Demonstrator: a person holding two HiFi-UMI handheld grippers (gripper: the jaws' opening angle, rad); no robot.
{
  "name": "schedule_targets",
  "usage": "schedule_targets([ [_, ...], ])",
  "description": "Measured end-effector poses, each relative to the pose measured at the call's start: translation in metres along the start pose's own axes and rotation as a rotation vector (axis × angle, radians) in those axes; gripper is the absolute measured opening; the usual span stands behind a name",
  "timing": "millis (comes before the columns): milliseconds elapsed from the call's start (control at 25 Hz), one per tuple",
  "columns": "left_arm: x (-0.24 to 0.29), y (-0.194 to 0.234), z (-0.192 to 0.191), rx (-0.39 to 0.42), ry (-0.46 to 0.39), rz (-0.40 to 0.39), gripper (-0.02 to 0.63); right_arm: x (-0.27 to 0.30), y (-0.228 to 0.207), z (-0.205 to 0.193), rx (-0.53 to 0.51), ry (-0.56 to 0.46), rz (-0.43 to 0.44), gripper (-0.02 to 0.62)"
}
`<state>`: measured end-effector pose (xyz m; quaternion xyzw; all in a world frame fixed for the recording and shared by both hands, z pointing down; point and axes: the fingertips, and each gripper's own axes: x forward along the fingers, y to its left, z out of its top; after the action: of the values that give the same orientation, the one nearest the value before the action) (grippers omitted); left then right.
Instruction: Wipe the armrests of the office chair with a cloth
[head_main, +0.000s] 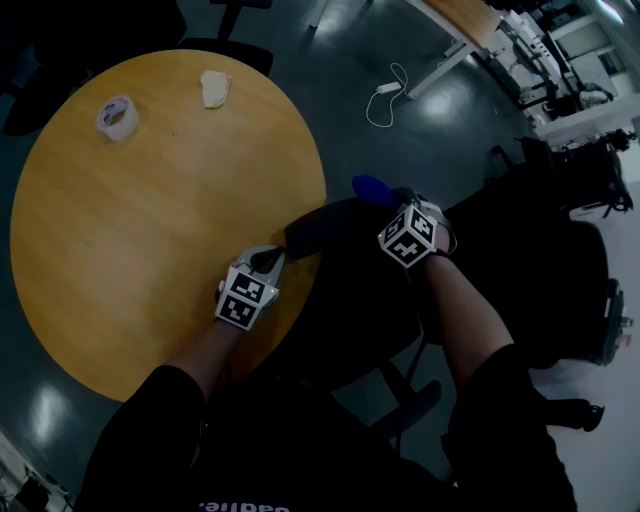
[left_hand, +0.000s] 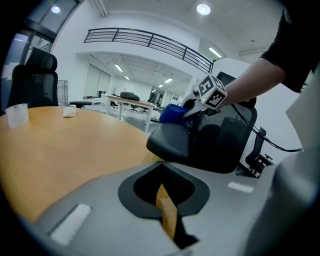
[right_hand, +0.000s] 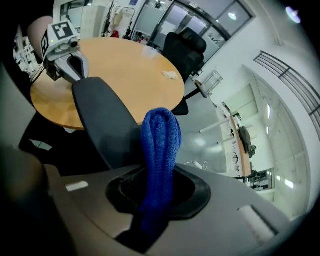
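Over the edge of the round wooden table (head_main: 150, 220), the left gripper (head_main: 270, 262) has its jaws pressed together and empty just beside the dark armrest (head_main: 330, 228), while the right gripper (head_main: 388, 198) clamps the blue cloth (head_main: 372, 187) at the armrest's far end, above a glossy grey floor (head_main: 400, 140).

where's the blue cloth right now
The blue cloth is clamped in the right gripper, at the far end of the chair armrest, just right of the round table in the head view.
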<state>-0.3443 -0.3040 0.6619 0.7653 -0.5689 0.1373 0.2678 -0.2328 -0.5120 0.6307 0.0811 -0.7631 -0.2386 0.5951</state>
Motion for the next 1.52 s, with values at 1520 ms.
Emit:
schedule_targets([
  [1520,-0.019,-0.016,-0.008,-0.014,-0.021,0.036,0.014,-0.114,0.167,0.146,-0.106,-0.525,0.161,0.089],
])
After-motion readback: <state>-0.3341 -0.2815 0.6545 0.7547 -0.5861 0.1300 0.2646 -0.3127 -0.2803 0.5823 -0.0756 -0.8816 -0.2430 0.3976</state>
